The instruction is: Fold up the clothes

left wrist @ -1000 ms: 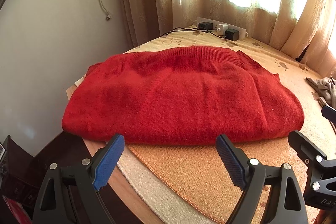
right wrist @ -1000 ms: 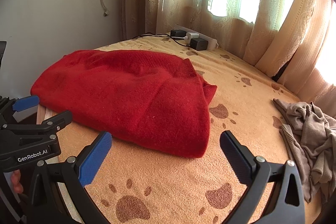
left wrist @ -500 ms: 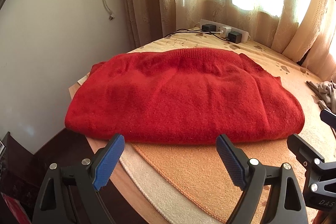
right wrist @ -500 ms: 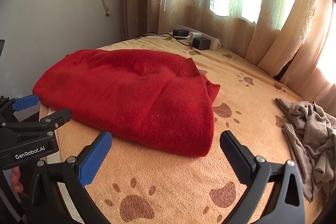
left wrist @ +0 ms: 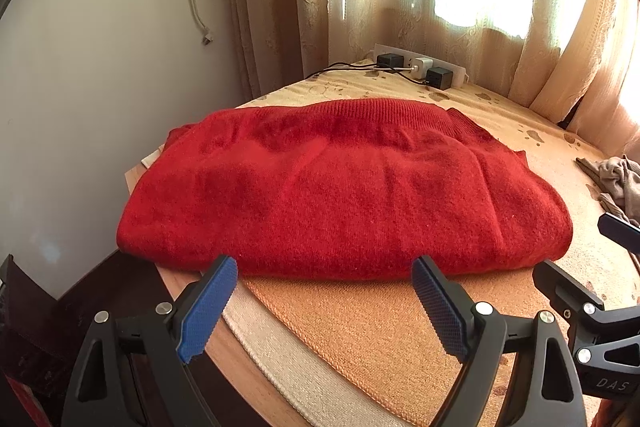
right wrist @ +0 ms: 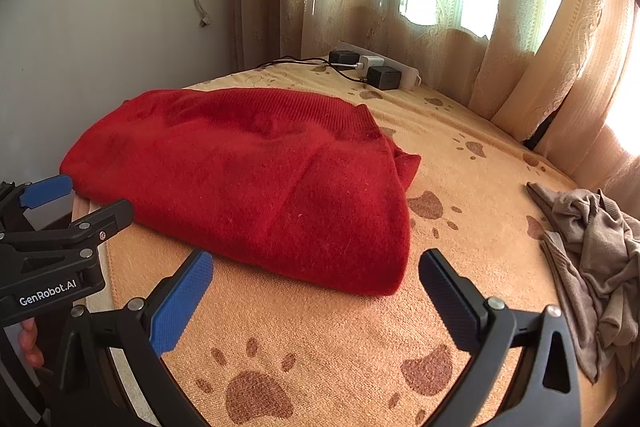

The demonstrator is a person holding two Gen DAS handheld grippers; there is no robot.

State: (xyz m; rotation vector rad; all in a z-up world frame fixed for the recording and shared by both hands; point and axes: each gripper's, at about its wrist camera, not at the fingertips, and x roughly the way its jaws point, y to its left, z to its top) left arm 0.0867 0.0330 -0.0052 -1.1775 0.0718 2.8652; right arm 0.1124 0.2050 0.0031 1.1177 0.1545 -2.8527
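One garment, the thick red knitted sweater [left wrist: 340, 195], already lies folded flat just ahead of the left tongs [left wrist: 324, 311] and right tongs [right wrist: 316, 307], both wide and empty, while a crumpled beige cloth heap [right wrist: 592, 259] far right of them apparently awaits folding.

The left gripper [left wrist: 324, 301] is sitting low in the frame of its own view, its blue-padded jaws spread wide with nothing between them. The right gripper [right wrist: 316, 299] is likewise gaping empty at the bottom of its view. At the lower left edge there, fingers [right wrist: 30, 341] are wrapping the left gripper's handle
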